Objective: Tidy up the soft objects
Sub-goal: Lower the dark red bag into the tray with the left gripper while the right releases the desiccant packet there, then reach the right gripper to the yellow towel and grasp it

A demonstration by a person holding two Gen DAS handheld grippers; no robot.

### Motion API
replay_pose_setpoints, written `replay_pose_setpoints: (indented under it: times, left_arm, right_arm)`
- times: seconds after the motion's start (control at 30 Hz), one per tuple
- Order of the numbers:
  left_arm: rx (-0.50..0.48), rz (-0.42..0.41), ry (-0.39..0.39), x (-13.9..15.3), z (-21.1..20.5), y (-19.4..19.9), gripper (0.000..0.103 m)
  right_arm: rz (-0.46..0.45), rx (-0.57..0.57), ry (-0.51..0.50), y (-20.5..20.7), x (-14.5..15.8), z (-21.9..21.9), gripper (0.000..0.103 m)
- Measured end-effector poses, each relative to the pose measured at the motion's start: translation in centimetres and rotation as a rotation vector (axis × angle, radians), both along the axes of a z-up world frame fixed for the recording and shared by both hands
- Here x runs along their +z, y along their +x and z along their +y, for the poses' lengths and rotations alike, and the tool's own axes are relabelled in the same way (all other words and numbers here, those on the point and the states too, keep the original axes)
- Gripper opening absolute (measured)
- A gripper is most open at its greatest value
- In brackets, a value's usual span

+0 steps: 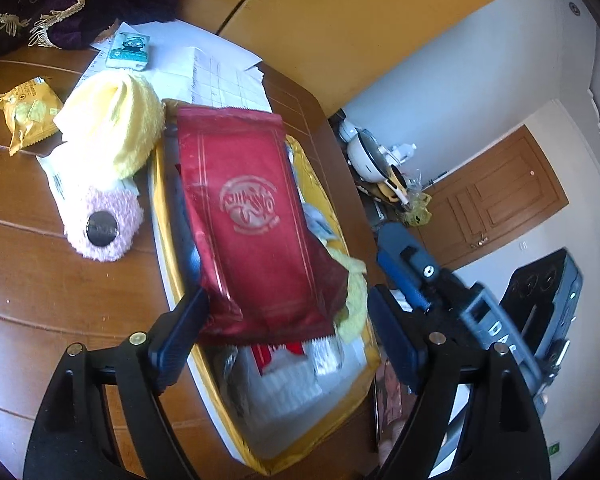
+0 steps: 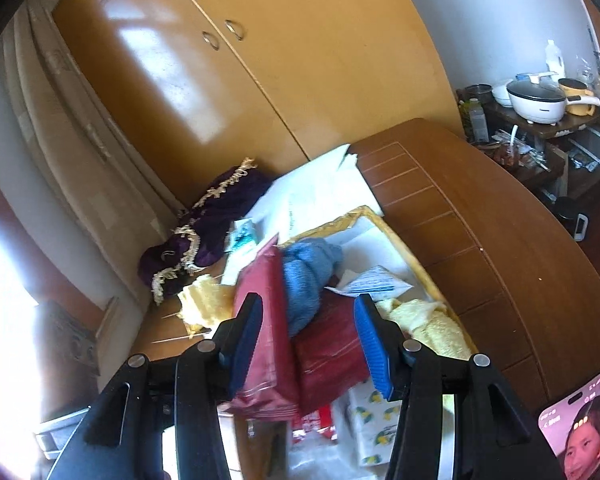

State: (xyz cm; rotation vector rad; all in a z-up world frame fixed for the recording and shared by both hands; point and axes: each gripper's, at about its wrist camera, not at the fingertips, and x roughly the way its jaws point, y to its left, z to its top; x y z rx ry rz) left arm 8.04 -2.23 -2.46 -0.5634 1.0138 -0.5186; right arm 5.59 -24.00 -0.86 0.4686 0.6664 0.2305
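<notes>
Fingers of the left gripper [image 1: 284, 332] are being held spread wide, with the red pouch [image 1: 256, 224] lying between them, its near corner touching the left pad; no pinch is being made. Its long axis is running away from the fingers, over the yellow basket [image 1: 160, 216]. Spread as well are the fingers of the right gripper [image 2: 308, 344], framing a red pack [image 2: 332, 356] and blue cloth [image 2: 308, 276]. Closest to the pouch, by judgement, is the left gripper.

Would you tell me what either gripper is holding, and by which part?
Nothing: left gripper and right gripper straddle the red packet, both open.
</notes>
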Motion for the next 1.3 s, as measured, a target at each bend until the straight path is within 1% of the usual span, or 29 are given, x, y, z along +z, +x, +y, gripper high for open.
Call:
replay_pose_setpoints:
  times: [0.13, 0.23, 0.33, 0.5, 0.63, 0.8, 0.87, 0.97, 1.07, 1.13, 1.2, 1.3]
  left_arm:
    - [-0.010, 0.000, -0.052, 0.4, 0.7, -1.3, 0.082]
    - [0.006, -0.029, -0.079, 1.1, 1.7, -2.3, 0.082]
    - [0.024, -0.060, -0.088, 1.8, 2.7, -3.0, 0.082]
    - [0.117, -0.124, -0.008, 2.4, 5.7, -4.1, 0.082]
    - [0.186, -0.143, 0.049, 2.0, 8.2, -4.0, 0.082]
    - [0.264, -0.154, 0.072, 1.3, 11.4, -4.5, 0.082]
    - [0.297, -0.155, 0.074, 0.8, 12.6, -4.6, 0.082]
    - [0.352, -0.151, 0.098, 0.3, 14.6, -4.6, 0.082]
    - [0.395, -0.140, 0.107, -0.2, 16.2, -4.4, 0.082]
    - [0.411, -0.138, 0.097, -0.4, 17.0, -4.2, 0.082]
    - [0.417, -0.125, 0.083, -0.8, 17.6, -4.0, 0.082]
    - [0.416, -0.119, 0.054, -1.2, 18.1, -3.9, 0.082]
  right_arm:
    - [-0.021, 0.028, -0.005, -0.9, 0.8, 1.2, 0.050]
    - [-0.027, 0.060, -0.013, -1.2, 1.1, 2.3, 0.050]
    - [-0.026, 0.105, -0.012, -1.3, 1.2, 3.6, 0.050]
    - [-0.008, 0.170, -0.026, -1.1, 0.7, 6.1, 0.050]
    - [0.007, 0.238, -0.046, -0.9, 0.4, 8.5, 0.050]
    - [0.048, 0.318, -0.058, -0.2, -0.4, 11.3, 0.050]
    - [0.074, 0.359, -0.080, 0.7, -0.7, 13.0, 0.050]
    - [0.104, 0.403, -0.108, 1.9, -0.9, 15.4, 0.050]
    - [0.099, 0.409, -0.144, 2.8, -0.5, 17.0, 0.050]
    - [0.076, 0.397, -0.193, 3.3, 0.2, 17.6, 0.050]
    - [0.056, 0.346, -0.251, 4.2, 1.0, 17.9, 0.050]
    - [0.075, 0.299, -0.272, 6.4, 1.3, 18.2, 0.050]
